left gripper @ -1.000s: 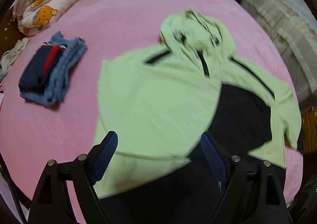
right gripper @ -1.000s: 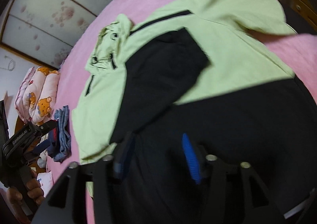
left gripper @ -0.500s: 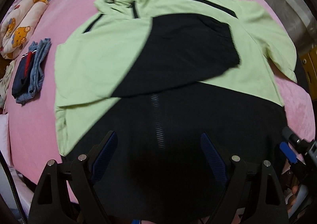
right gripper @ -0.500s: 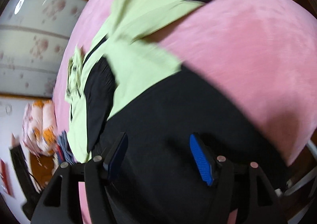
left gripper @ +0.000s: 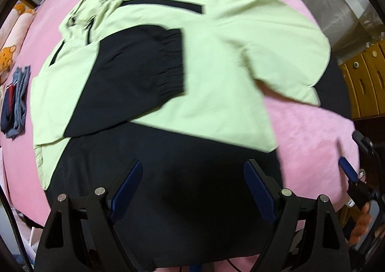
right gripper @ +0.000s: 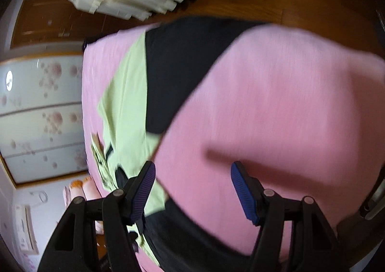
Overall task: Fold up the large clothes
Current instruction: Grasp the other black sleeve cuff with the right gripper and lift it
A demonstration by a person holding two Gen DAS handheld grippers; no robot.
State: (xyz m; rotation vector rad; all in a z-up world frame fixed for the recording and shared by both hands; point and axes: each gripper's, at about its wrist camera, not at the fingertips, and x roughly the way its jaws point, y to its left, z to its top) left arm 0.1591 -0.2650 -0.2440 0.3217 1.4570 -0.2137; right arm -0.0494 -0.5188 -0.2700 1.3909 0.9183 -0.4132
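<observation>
Both views have swung toward the jacket's right side since a second ago. The left tongs [left gripper: 191, 190] hang spread over the black hem, pinching nothing; the right tongs [right gripper: 192, 189] stand spread and empty over the pink bed [right gripper: 276, 115]. The green-and-black hooded jacket [left gripper: 216, 60] lies flat with one sleeve [left gripper: 134, 74] folded across; the other sleeve [left gripper: 284, 55] and the body folds look left to do.

Pink bed [right gripper: 276, 103], wood floor [right gripper: 240, 4], floral wardrobe doors [right gripper: 41, 113].
</observation>
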